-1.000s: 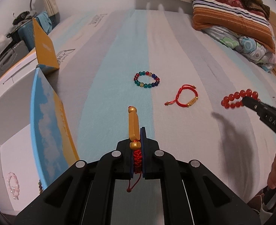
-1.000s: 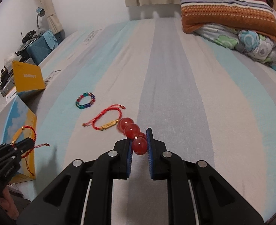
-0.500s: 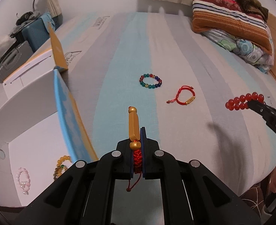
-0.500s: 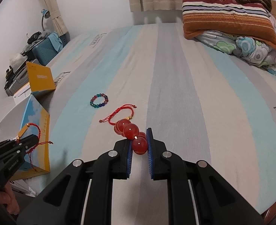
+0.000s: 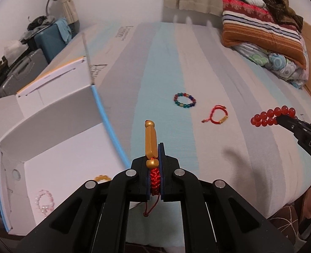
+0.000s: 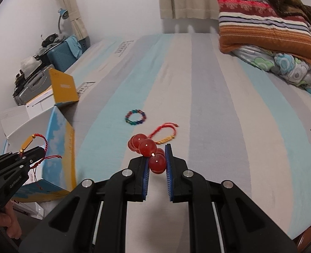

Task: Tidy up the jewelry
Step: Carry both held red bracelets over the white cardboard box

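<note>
My left gripper [image 5: 155, 158] is shut on a red cord bracelet with a gold tube bead [image 5: 150, 141], held in the air at the edge of the open white box [image 5: 60, 147]; it also shows in the right wrist view [image 6: 35, 143]. My right gripper [image 6: 157, 158] is shut on a red bead bracelet [image 6: 147, 147], held above the bed; it also shows in the left wrist view [image 5: 271, 116]. A multicoloured bead bracelet [image 5: 185, 100] and a second red cord bracelet [image 5: 217, 116] lie on the striped bed.
Inside the box lie a pink bead bracelet [image 5: 44, 199] and a yellow bead bracelet [image 5: 101, 178]. Folded blankets and a pillow [image 5: 265, 33] are piled at the bed's far right. A suitcase and clutter [image 5: 29, 48] stand left of the bed.
Both grippers have risen and pulled back with their bracelets. The left gripper has swung left, so the box's white inside and the bracelets in it came into view.
</note>
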Demonstrator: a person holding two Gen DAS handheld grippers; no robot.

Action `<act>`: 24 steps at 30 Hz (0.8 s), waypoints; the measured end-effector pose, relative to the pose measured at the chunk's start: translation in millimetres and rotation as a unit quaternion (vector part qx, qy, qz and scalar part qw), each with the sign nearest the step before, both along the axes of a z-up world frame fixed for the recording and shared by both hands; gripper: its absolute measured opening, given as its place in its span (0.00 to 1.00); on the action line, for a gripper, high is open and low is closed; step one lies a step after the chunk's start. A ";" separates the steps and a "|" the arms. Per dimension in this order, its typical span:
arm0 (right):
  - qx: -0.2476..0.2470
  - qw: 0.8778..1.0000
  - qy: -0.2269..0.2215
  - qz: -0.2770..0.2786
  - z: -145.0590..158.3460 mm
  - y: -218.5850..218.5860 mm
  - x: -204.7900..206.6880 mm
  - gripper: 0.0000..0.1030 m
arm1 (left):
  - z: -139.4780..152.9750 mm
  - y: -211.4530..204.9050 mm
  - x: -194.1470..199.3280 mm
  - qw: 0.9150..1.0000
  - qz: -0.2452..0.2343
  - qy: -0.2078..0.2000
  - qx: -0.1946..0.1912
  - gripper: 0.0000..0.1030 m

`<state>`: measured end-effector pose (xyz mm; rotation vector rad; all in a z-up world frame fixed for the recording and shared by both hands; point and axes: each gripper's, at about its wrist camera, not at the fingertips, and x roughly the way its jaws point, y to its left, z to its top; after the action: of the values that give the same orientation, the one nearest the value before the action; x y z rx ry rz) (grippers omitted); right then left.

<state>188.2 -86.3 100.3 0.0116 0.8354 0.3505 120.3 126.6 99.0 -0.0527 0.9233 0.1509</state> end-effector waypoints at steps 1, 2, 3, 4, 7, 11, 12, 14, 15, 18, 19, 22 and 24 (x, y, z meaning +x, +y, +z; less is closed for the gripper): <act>0.000 1.000 -0.001 0.004 1.8 5.0 -1.3 0.13 | 1.9 4.1 -2.9 1.000 0.003 -0.002 0.000 0.04; 0.000 1.000 -0.003 0.009 4.1 12.6 -3.1 0.13 | 3.5 8.7 -5.4 1.000 0.006 -0.002 0.000 0.04; 0.001 1.000 -0.004 0.013 5.8 17.3 -4.3 0.13 | 5.9 15.3 -9.4 1.000 0.010 -0.004 0.000 0.04; 0.001 1.000 -0.005 0.017 8.0 24.4 -5.8 0.13 | 8.0 19.7 -13.0 1.000 0.013 -0.005 0.001 0.04; 0.002 0.999 -0.010 0.030 12.6 42.4 -10.7 0.13 | 13.8 37.3 -22.2 1.000 0.026 -0.009 0.002 0.04; 0.000 0.999 -0.013 0.049 17.0 69.8 -17.7 0.13 | 17.8 59.7 -32.8 0.999 0.043 -0.011 0.001 0.04; -0.001 0.998 -0.013 0.054 18.0 77.8 -19.5 0.13 | 18.6 67.4 -36.6 0.999 0.050 -0.011 0.001 0.04; -0.001 0.998 -0.014 0.066 20.5 93.3 -22.3 0.13 | 19.1 80.1 -43.6 0.998 0.059 -0.011 0.000 0.04; -0.001 0.997 -0.015 0.070 21.3 99.3 -23.8 0.13 | 19.3 87.4 -47.8 0.998 0.065 -0.011 -0.001 0.04; -0.003 0.996 -0.019 0.088 23.9 123.7 -31.5 0.12 | 19.5 104.8 -57.8 0.997 0.079 -0.011 -0.004 0.04; -0.004 0.995 -0.020 0.093 24.8 131.6 -33.7 0.12 | 19.3 112.0 -62.3 0.996 0.084 -0.011 -0.005 0.04; -0.005 0.994 -0.023 0.111 28.3 156.2 -40.1 0.12 | 18.0 132.2 -73.9 0.995 0.100 -0.010 -0.007 0.04; -0.006 0.992 -0.025 0.125 29.5 174.1 -46.2 0.12 | 17.0 144.9 -80.0 0.994 0.110 -0.008 -0.008 0.04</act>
<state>142.0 87.8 129.8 -0.1145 0.7911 0.5795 40.3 271.6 116.0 -0.1706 0.9013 0.3473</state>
